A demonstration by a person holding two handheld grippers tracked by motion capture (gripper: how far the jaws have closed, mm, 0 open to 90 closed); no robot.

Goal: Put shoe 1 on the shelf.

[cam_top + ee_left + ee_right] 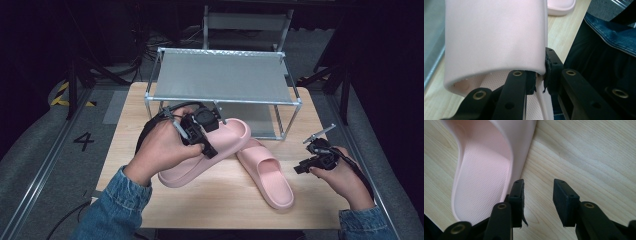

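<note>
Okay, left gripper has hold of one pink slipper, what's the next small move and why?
Probably lift the held slipper toward the metal rack behind it. The left gripper is shut on the slipper's side wall, and the slipper leans across the second slipper, so raising it frees both. The right gripper hangs open above the table beside that second slipper.

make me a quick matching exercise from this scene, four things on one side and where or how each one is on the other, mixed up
Things:
1. left gripper
2. right gripper
3. second pink slipper
4. metal rack

States:
A. lies flat on the wooden table
B. stands at the far side of the table
C. open, holding nothing
D. shut on the side wall of the raised pink slipper

Pairs: 1-D, 2-C, 3-A, 4-B
</note>
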